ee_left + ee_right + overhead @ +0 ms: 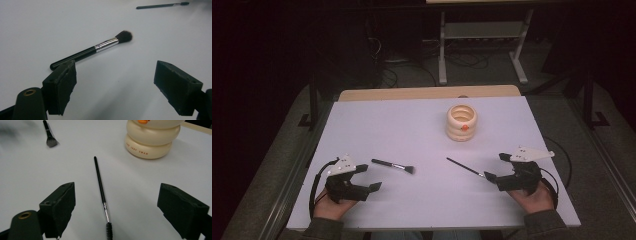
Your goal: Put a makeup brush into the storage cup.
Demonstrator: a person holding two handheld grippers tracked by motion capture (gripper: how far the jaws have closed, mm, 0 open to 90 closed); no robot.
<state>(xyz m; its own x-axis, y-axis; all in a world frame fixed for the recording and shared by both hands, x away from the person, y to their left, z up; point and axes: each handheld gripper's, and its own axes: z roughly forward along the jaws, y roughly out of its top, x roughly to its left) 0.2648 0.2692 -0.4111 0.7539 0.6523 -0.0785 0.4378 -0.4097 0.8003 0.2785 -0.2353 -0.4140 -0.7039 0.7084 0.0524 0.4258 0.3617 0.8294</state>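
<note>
- two brushes lie flat on the white table point(362, 125), one before each hand, so each gripper has its own within easy reach.
- the powder brush point(393, 166) lies just beyond the left gripper point(364, 177), bristles toward the table's middle; in the left gripper view its handle end sits near one black jaw, not between the jaws.
- the left gripper stands wide and holds nothing.
- the spoolie brush point(466, 168), thin and long, lies with its coiled tip right at the right gripper point(494, 167); in the right gripper view it runs up the gap between the jaws, which looks like lining up for a pick.
- the right gripper is also wide, pads clear of the brush.
- one cream ringed holder point(461, 121) stands upright beyond both brushes, mouth up, probably where they go.
- count: two brushes, one holder, two grippers.
</note>
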